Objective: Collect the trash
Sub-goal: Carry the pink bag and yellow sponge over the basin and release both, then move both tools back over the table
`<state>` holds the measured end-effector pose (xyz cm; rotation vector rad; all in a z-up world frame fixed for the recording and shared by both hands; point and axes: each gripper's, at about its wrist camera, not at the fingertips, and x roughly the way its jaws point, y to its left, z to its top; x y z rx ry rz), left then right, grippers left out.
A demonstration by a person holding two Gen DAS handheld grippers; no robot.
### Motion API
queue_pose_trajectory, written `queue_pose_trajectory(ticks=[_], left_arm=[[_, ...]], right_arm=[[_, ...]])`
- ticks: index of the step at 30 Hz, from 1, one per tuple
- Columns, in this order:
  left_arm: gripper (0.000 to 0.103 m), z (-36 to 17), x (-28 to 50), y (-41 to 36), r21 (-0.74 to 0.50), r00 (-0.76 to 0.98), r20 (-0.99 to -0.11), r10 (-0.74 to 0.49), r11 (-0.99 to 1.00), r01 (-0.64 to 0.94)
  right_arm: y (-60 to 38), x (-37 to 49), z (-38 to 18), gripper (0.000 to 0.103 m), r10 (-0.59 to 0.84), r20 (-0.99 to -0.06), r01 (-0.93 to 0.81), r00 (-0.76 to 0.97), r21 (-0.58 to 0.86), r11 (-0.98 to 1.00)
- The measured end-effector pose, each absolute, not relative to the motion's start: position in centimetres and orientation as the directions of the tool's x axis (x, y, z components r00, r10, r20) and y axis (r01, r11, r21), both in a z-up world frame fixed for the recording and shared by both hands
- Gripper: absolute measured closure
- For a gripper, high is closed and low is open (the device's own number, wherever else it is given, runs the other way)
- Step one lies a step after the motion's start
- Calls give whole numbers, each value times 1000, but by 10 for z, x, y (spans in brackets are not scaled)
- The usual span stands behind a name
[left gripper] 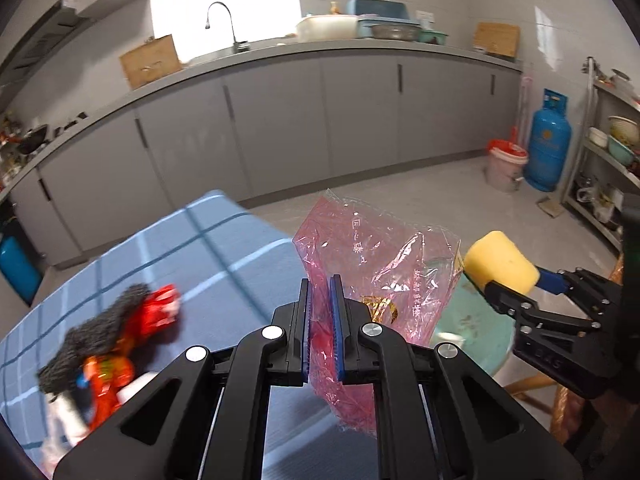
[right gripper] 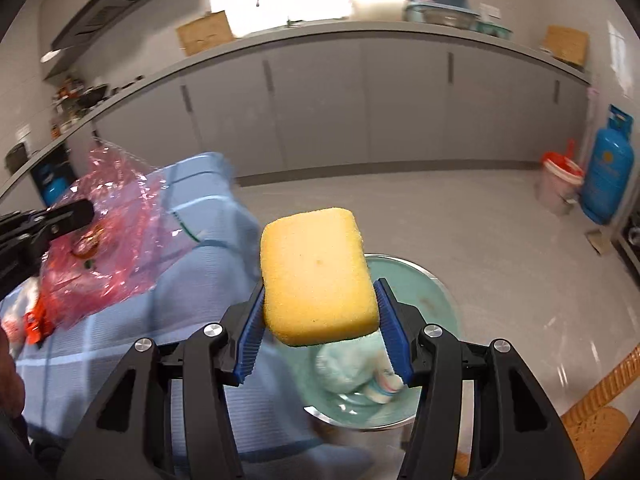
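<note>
the bin (right gripper: 442, 300), round with a teal liner, sits on the floor beside the table (left gripper: 224, 248); inside lies what looks like crumpled pale paper (right gripper: 352, 364), blurred. above it the right gripper (right gripper: 320, 332) squeezes a porous yellow sponge (right gripper: 316, 272). the left gripper (left gripper: 322, 320), nearly closed, pinches a crinkly pink plastic bag (left gripper: 372, 264) over the table's edge.
</note>
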<state>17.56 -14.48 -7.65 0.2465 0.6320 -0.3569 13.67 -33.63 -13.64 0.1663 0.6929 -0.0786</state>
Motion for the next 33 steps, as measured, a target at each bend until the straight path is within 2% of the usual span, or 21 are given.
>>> queue_pose_trajectory(ticks=[9,10,11,13,23,33], left_arm=[[91,-104,191,-207,94,691,-647,-322,866,492],[83,-107,193,-211,97,688,-650,-323,863,497],[62,-112,195,-215,92,679,-657,-329,858,505],[29,-116,198,-217,94,687,-654,-317,867,490],[24,-126,204,-211,94,677,-678,-287,880,466],[22,-114,192,-181,118,710,-656,-256,894,431]], right_arm=[[-383,161,-171,48,-71,-671,194,738,111,975],[-387,162,-176,47,-63,-674,193,736,120,974],[-389,164,-180,40,-61,-676,195,735,125,973],[-395,163,-185,22,-82,-668,219,739,123,968],[-410,148,-200,18,-110,-686,292,719,155,944],[-390,134,-187,16,-86,-683,286,726,186,940]])
